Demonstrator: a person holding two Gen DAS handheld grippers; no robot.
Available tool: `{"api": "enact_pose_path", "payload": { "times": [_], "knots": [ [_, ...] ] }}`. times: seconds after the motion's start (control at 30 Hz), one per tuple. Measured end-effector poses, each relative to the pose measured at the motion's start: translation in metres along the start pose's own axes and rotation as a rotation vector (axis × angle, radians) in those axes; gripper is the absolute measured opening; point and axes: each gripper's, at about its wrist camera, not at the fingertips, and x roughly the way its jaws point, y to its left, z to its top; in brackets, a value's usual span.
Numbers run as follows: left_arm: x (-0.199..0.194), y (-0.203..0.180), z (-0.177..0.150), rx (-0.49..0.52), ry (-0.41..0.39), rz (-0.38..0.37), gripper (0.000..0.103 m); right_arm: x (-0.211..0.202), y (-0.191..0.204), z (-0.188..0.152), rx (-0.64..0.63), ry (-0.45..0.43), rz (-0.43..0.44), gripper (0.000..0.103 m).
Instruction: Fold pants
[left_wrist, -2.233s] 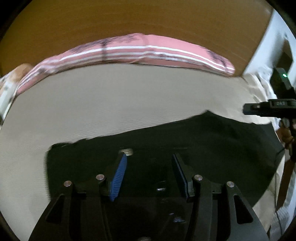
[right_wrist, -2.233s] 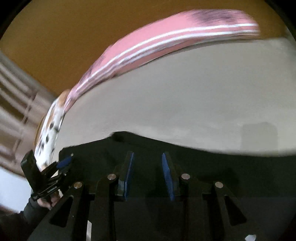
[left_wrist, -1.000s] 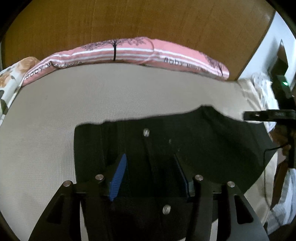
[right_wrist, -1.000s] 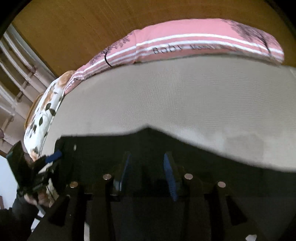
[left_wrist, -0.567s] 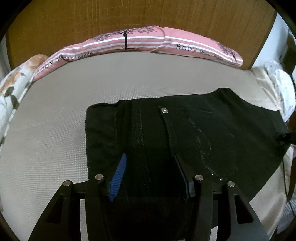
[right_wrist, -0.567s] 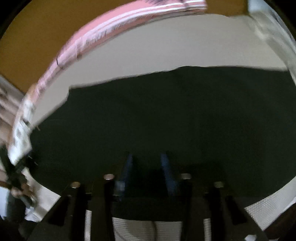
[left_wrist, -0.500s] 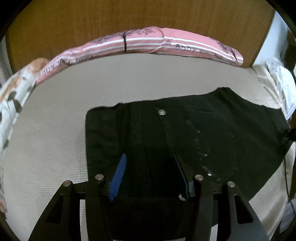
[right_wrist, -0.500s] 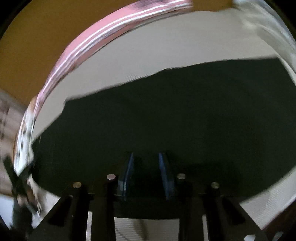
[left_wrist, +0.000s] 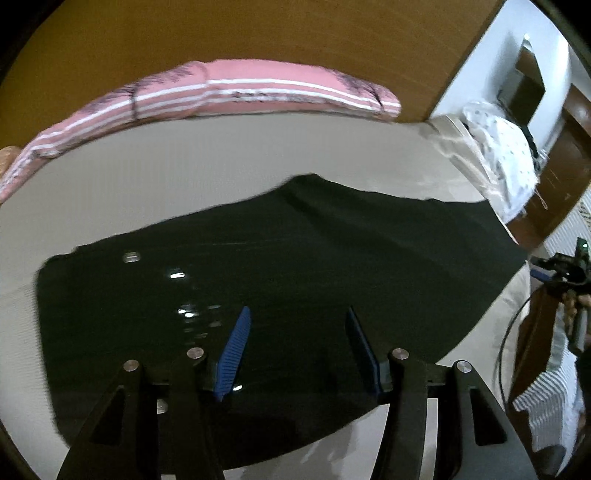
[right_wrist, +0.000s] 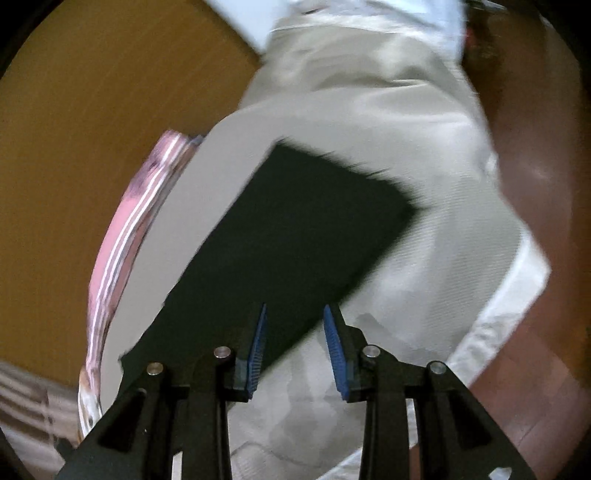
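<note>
Both tongs are seen with jaws apart and nothing gripped. On the left gripper (left_wrist: 297, 349) the blue ribbed pads (left_wrist: 233, 357) are held moderately wide above the black fabric pants (left_wrist: 280, 266), with no contact that can be made out. On the right gripper (right_wrist: 295, 345) a narrower gap is kept after a slight closing; the pants' long edge (right_wrist: 295, 236) is seen between its fingers, unclamped. Beyond, the pants are spread flat on the beige woven bedsheet (left_wrist: 192, 166), before a pink striped bolster (left_wrist: 258, 86).
</note>
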Motion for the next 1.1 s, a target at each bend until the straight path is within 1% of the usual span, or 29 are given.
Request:
{"api": "enact_pose_path", "payload": {
  "times": [0.1,0.2,0.3,0.37,0.6,0.63,0.7,0.77,0.83,0.9,1.0,1.1],
  "knots": [
    [0.010,-0.019,0.005,0.018,0.013,-0.020,0.055,0.003,-0.023,0.011,0.075,-0.011,0.009,0.031],
    [0.022,-0.038,0.007,0.045,0.039,-0.031,0.056,0.006,-0.042,0.018,0.118,-0.022,0.016,0.031],
    [0.028,-0.049,0.007,0.056,0.053,-0.037,0.056,0.015,-0.050,0.026,0.144,-0.023,0.007,0.031],
    [0.033,-0.053,0.005,0.062,0.061,-0.032,0.056,0.020,-0.052,0.029,0.157,-0.027,0.017,0.030],
    [0.044,-0.051,0.003,0.043,0.088,-0.012,0.056,0.037,-0.051,0.050,0.150,-0.065,0.037,0.027],
    [0.047,-0.049,0.001,0.039,0.096,-0.007,0.056,0.039,-0.051,0.052,0.148,-0.068,0.042,0.025],
    [0.052,-0.045,-0.002,0.020,0.113,0.005,0.056,0.043,-0.052,0.055,0.159,-0.074,0.042,0.017],
    [0.053,-0.039,-0.003,-0.003,0.113,0.000,0.056,0.043,-0.051,0.055,0.165,-0.072,0.041,0.015],
    [0.049,-0.034,-0.002,-0.023,0.100,-0.002,0.056,0.036,-0.042,0.053,0.164,-0.083,0.045,0.015],
    [0.043,-0.028,0.000,-0.046,0.080,-0.004,0.056,0.028,-0.027,0.053,0.140,-0.098,0.085,0.012],
    [0.032,-0.017,0.002,-0.086,0.049,-0.010,0.056,0.019,0.016,0.049,0.086,-0.086,0.165,0.012],
    [0.018,-0.005,0.001,-0.112,0.016,-0.005,0.056,0.021,0.077,0.037,-0.008,-0.048,0.248,0.012]
  ]
}}
